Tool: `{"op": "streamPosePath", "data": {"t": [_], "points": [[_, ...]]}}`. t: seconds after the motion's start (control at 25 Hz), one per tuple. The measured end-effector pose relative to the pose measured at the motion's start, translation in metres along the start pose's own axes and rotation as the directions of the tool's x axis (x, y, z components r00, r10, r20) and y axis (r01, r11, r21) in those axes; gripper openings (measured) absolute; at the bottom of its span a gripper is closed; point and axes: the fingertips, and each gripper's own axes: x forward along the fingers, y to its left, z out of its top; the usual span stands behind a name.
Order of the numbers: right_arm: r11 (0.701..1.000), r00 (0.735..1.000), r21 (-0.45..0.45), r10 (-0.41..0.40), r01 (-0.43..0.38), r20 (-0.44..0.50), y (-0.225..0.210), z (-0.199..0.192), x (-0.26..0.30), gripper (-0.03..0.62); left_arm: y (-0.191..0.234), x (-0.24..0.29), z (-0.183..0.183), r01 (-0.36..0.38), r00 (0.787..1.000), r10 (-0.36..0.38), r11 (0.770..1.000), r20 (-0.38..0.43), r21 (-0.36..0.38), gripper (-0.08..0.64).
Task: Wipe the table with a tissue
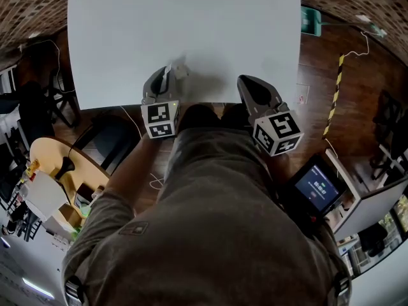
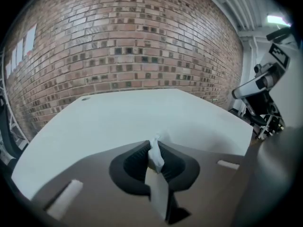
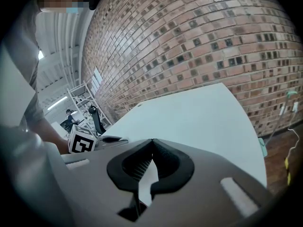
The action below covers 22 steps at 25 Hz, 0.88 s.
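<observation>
White tissue (image 2: 155,159) is sitting clamped in my left gripper (image 1: 167,75), over the table's (image 1: 191,24) near edge at the head view's centre. My right gripper (image 3: 151,143) is hovering empty, jaws together. I'm judging nearly all the wiping is still waiting.

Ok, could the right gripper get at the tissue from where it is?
Probably yes: tissue pokes from the left gripper alongside, only table between, though the right gripper is shut.
</observation>
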Motion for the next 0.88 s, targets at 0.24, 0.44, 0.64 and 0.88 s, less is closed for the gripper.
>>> {"op": "streamPosePath", "data": {"t": [0.24, 0.44, 0.64, 0.88], "points": [[1.0, 1.0, 0.016, -0.022, 0.022, 0.017, -0.009, 0.001, -0.013, 0.012, -0.03, 0.005, 0.006, 0.065, 0.998, -0.065, 0.995, -0.005, 0.071, 0.028], [0.999, 0.999, 0.023, -0.031, 0.03, 0.024, -0.016, 0.001, -0.021, 0.014, -0.057, 0.007, 0.009, 0.118, 0.993, -0.117, 0.987, -0.014, 0.112, 0.028], [1.0, 1.0, 0.022, -0.021, 0.02, 0.018, -0.015, 0.0, -0.018, 0.012, -0.062, 0.007, 0.006, 0.121, 0.993, -0.119, 0.986, -0.021, 0.115, 0.028], [1.0, 1.0, 0.008, 0.007, -0.007, 0.01, -0.007, 0.001, -0.007, 0.012, -0.028, 0.003, 0.001, 0.037, 0.999, -0.035, 0.996, -0.027, 0.08, 0.028]]}}
